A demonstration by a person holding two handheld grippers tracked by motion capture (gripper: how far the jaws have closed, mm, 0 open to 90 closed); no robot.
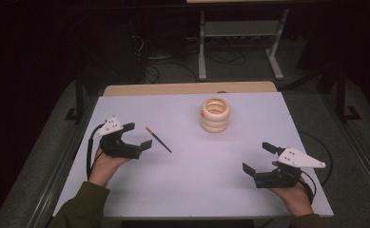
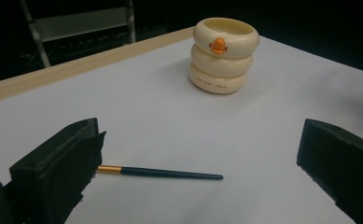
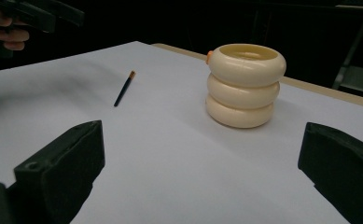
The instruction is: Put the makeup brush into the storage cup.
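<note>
Item: thin dark brush (image 1: 159, 139) with gold ferrule, lying flat on the white table (image 1: 192, 190), just beside your left gripper (image 1: 136, 136), whose jaws stand wide and empty. Right gripper (image 1: 257, 157): equally wide, holding nothing, well apart. Cream ringed holder (image 1: 215, 114) stands upright beyond. Risk: so slim a handle may roll or skid if you close off-centre; a steep descent could jam a jaw against the tabletop.

cream holder (image 1: 215, 115), dark teal brush (image 1: 159, 139)
</note>
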